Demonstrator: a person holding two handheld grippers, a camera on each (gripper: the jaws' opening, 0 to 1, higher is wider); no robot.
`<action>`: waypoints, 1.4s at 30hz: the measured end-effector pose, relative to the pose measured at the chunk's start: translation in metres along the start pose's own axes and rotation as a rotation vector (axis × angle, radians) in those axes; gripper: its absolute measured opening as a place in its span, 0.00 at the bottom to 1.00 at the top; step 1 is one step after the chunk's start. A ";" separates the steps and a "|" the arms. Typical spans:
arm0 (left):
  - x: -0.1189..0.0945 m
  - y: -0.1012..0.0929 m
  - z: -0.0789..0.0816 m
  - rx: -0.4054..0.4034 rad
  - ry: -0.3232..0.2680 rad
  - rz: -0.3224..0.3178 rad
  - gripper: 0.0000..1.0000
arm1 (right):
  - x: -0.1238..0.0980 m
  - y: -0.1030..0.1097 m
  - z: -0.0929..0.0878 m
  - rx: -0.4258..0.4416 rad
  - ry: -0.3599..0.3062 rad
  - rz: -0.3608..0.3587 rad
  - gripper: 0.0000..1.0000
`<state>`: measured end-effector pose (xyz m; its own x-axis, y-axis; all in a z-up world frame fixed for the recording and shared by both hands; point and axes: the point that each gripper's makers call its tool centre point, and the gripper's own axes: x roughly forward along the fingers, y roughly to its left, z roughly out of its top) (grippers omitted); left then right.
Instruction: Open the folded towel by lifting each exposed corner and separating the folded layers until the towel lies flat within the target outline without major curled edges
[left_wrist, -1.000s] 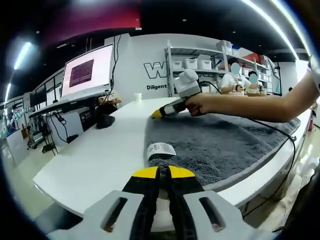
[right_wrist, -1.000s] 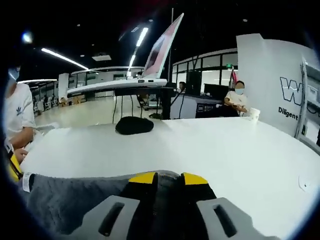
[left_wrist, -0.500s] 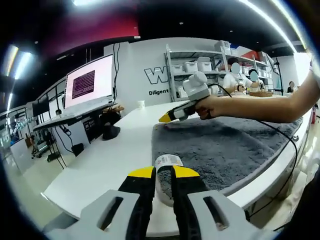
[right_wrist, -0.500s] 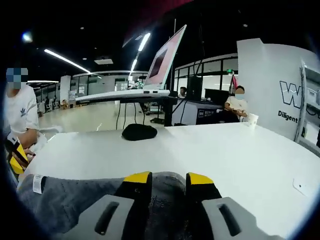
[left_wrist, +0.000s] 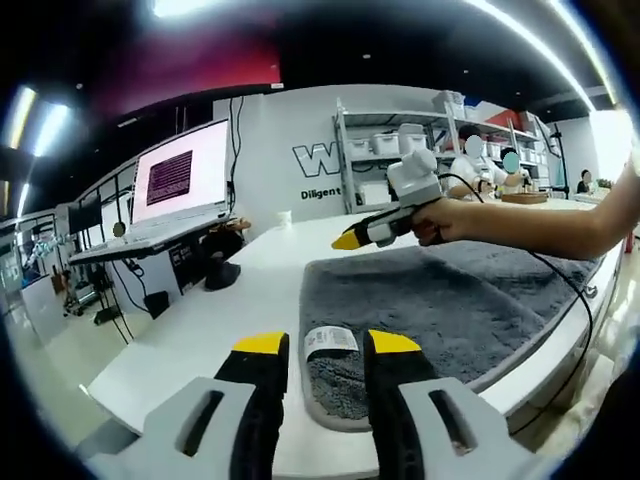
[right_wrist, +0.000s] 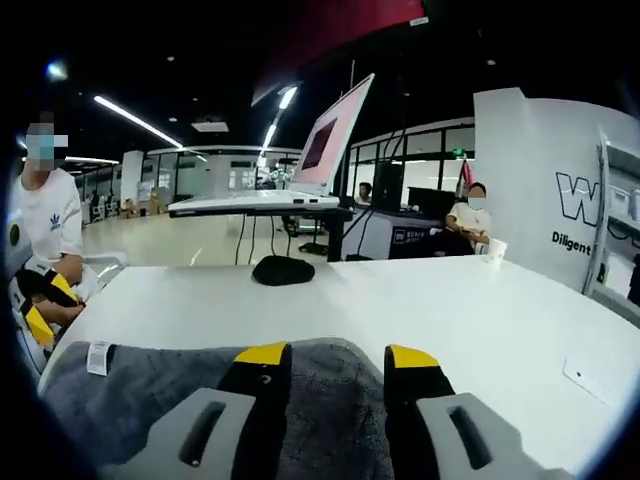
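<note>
I have just let go on both sides, and that is the change that matters. A second ago my left gripper (left_wrist: 323, 345) was clenched on the near corner of the grey towel (left_wrist: 440, 300), right by its white care label (left_wrist: 330, 340), and my right gripper (right_wrist: 335, 358) was pinched on the far corner; half a second ago both pairs of fingers had started to part, and now both stand released, yellow tips well apart with towel pile showing in the gap and nothing held. In the left gripper view the towel lies spread on the white surface (left_wrist: 230, 310), its near corner with the label flat between my fingers and its edge running just beside the front rim of the surface; the right gripper hangs over the far corner, lifted clear of the cloth, where a second ago it sat low against it. In the right gripper view the far edge lies flat under my open fingers, and the label (right_wrist: 98, 357) shows at the far left corner. I read this as the last unfolding pull finished and the corners set down: the cloth looks like a single layer with no obvious curl at the two corners I can see. I cannot make out any target outline on the surface, so whether the towel sits inside it I cannot tell, and the edge nearest the person's arm (left_wrist: 540, 225) is partly hidden, so a check of that side is what remains.
</note>
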<state>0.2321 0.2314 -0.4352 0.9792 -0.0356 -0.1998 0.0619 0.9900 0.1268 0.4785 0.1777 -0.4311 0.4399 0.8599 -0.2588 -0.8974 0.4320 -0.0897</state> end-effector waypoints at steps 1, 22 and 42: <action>0.000 -0.002 0.001 0.001 -0.002 -0.001 0.35 | -0.003 -0.001 0.000 0.005 -0.002 -0.002 0.34; -0.001 -0.010 0.040 0.009 -0.131 0.048 0.39 | -0.065 -0.013 0.000 0.013 -0.029 -0.042 0.45; 0.017 -0.053 0.057 0.029 -0.161 -0.058 0.65 | -0.132 -0.029 0.004 0.009 -0.048 -0.117 0.56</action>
<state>0.2560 0.1702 -0.3903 0.9919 -0.1167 -0.0499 0.1229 0.9813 0.1479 0.4464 0.0529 -0.3900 0.5428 0.8155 -0.2010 -0.8396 0.5323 -0.1081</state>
